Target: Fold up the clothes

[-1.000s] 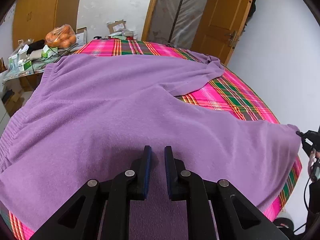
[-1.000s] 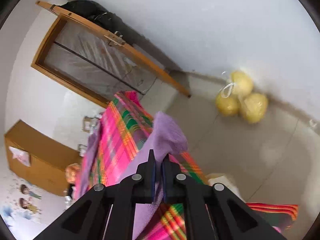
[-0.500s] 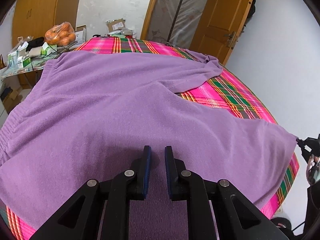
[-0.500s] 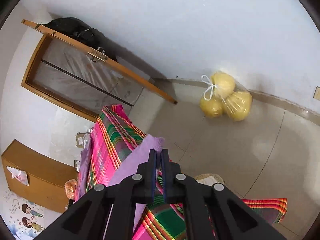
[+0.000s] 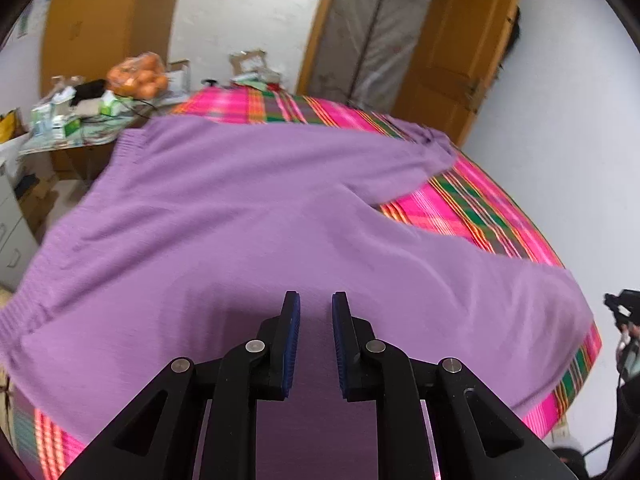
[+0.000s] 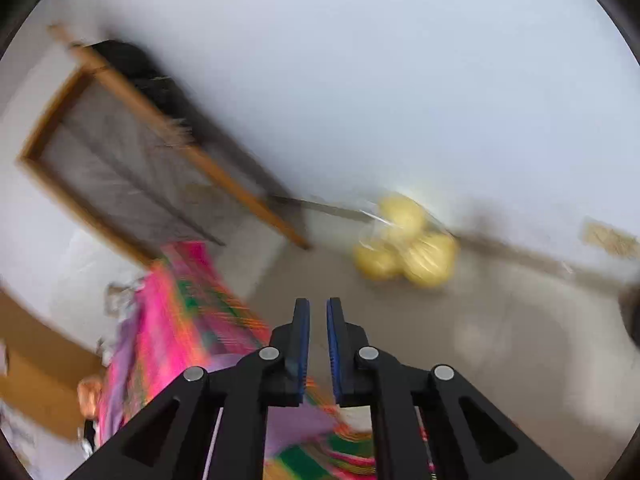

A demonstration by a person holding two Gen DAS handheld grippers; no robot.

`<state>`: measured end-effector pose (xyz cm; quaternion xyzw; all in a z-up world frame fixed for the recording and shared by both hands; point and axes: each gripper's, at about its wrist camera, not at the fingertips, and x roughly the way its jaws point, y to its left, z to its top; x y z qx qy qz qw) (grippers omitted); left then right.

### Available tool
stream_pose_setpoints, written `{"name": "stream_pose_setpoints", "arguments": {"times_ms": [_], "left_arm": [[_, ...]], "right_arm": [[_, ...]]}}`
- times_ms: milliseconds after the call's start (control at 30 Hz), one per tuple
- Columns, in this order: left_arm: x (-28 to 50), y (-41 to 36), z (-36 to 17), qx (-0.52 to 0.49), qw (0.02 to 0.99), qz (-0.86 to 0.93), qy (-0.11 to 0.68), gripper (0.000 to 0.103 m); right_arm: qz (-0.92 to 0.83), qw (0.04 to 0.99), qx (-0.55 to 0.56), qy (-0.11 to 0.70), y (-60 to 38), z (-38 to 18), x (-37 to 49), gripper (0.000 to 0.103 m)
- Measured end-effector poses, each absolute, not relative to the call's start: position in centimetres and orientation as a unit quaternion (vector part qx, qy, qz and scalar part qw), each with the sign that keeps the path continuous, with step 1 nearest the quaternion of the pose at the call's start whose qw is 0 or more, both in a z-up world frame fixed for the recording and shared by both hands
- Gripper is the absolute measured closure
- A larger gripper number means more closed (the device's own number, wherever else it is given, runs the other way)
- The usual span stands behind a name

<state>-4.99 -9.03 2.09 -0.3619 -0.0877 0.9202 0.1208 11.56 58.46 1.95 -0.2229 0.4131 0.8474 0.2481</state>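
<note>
- Left wrist view: left gripper (image 5: 316, 312) hovers over the purple sweater (image 5: 248, 220), jaws opening, nothing between them.
- Right gripper (image 6: 318, 320) (blurred view) is opening too, its gap empty.
- Sweater lies spread on the pink plaid cloth (image 5: 492, 216), one sleeve (image 5: 404, 160) reaching far.
- Soft, light, limp knit, I judge; best pinched at hem or sleeve cuff.

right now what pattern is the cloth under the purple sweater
Pink, green and orange plaid cloth under the purple sweater, clearest in the left wrist view.
</note>
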Motion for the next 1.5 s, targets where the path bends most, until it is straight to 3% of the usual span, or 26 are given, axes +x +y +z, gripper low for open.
{"name": "stream_pose_setpoints", "arguments": {"times_ms": [300,500,767,1033,1300,1500], "left_arm": [[-3.9,-14.8,5.4,-0.319,0.029,0.940,-0.115,0.082],[-5.6,-16.3,6.5,-0.318,0.021,0.939,-0.130,0.081],[-10.0,-18.8,2.7,-0.371,0.001,0.912,-0.176,0.080],[-8.6,-19.9,1.1,-0.352,-0.026,0.917,-0.185,0.080],[-8.5,-22.5,0.6,-0.353,-0.027,0.915,-0.192,0.079],[-8.7,-24.6,-0.4,-0.352,-0.004,0.903,-0.246,0.079]], "right_arm": [[0.902,-0.130,-0.340,0.230,39.1,4.7,-4.3,0.088],[0.868,-0.258,-0.413,0.093,23.9,3.6,-10.7,0.088],[0.852,-0.305,-0.423,0.053,14.3,4.4,-18.5,0.085],[0.835,-0.390,-0.385,-0.046,3.6,6.2,-23.2,0.062],[0.800,-0.427,-0.398,-0.137,-6.9,5.0,-28.7,0.061],[0.783,-0.436,-0.391,-0.210,-12.7,3.2,-33.2,0.056]]}}
